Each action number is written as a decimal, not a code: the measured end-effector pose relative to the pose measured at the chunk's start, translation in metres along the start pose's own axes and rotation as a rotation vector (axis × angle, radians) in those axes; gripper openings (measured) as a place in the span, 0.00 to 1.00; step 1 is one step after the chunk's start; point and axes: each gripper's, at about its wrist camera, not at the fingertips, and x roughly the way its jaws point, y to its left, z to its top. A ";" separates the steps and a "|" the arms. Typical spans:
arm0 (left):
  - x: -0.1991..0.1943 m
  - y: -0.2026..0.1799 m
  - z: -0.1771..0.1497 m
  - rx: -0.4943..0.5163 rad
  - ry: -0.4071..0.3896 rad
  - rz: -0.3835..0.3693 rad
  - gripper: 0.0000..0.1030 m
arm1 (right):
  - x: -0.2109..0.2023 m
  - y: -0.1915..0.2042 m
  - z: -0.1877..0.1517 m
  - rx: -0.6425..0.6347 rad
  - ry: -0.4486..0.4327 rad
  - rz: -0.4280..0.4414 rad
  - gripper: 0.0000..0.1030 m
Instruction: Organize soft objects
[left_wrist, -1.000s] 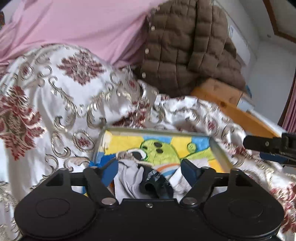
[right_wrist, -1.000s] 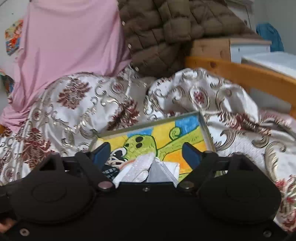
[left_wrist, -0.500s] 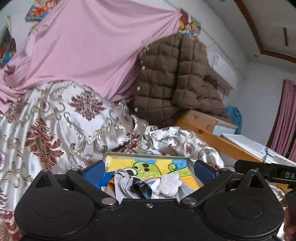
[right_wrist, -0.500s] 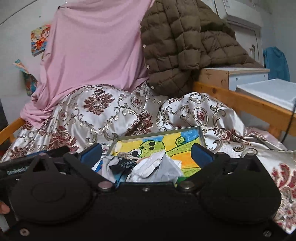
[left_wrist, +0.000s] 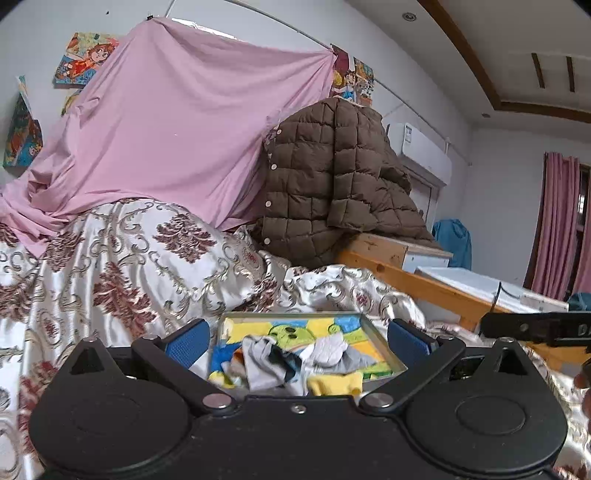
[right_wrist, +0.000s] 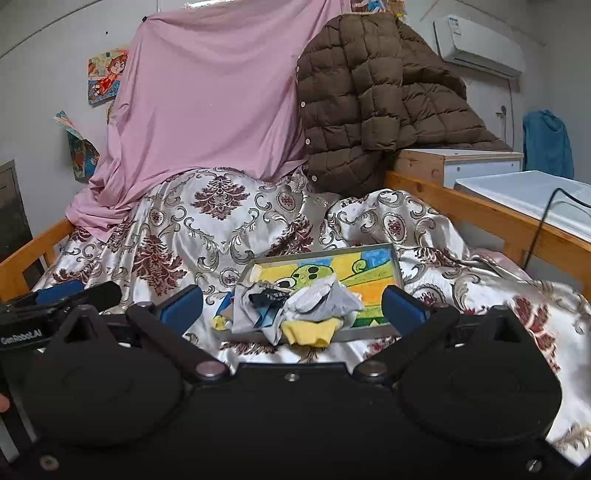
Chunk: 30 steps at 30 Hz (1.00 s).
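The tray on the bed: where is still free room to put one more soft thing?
The tray's far half, showing the green cartoon, is bare. Its near half is crowded with a pile of small clothes reaching over the front rim.

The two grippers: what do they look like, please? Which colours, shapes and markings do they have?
Both are matte black. The left gripper and the right gripper each have two angled arms on silver pivot bolts, blue ribbed pads at the fingertips, and two round raised discs on the body. White lettering marks the left gripper's side in the right wrist view.

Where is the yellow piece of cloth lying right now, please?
In both wrist views the yellow cloth lies at the tray's near edge, in front of the grey clothes.
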 end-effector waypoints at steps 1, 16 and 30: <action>-0.006 0.000 -0.003 0.008 0.008 0.010 0.99 | -0.007 0.002 -0.004 0.001 -0.001 -0.002 0.99; -0.077 0.006 -0.042 0.069 0.085 0.008 0.99 | -0.108 0.030 -0.070 -0.003 0.010 -0.039 0.99; -0.097 0.003 -0.079 0.106 0.171 -0.006 0.99 | -0.154 0.028 -0.143 0.029 0.046 -0.069 0.99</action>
